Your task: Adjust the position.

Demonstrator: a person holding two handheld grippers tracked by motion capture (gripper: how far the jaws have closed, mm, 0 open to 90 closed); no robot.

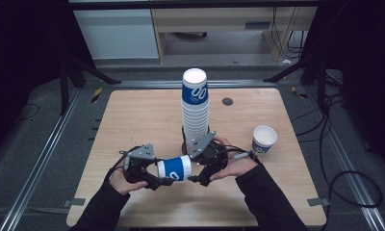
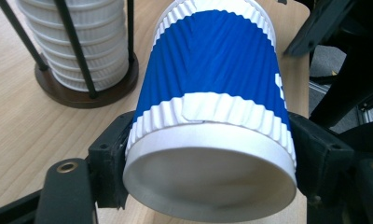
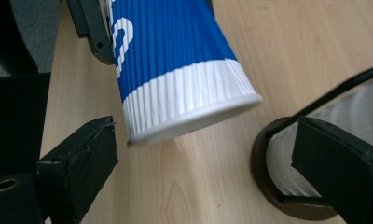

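A blue-and-white cup (image 1: 174, 169) lies on its side in the lower middle of the high view, held just above the table (image 1: 133, 115), its long axis running left to right across the frame. One end points toward the left gripper (image 1: 154, 179), the other toward the right gripper (image 1: 200, 171).

In the left gripper view the cup (image 2: 212, 107) sits between that gripper's two black jaws, which press on the ribbed white band near the closest end, one jaw at lower left and one at lower right; the cup's axis runs up and away from the camera. The left gripper is pinching the cup.

In the right gripper view the cup (image 3: 175, 65) comes in from the top and tilts down to the right, its white rimmed end nearest the camera. The right jaws stand spread at lower left and lower right, apart from the cup, with the rim in the gap just beyond them, touching neither.

A tall stack (image 1: 195, 108) of cups stands in a holder just behind the grippers, and a lone cup (image 1: 264, 139) stands upright at the right of the table
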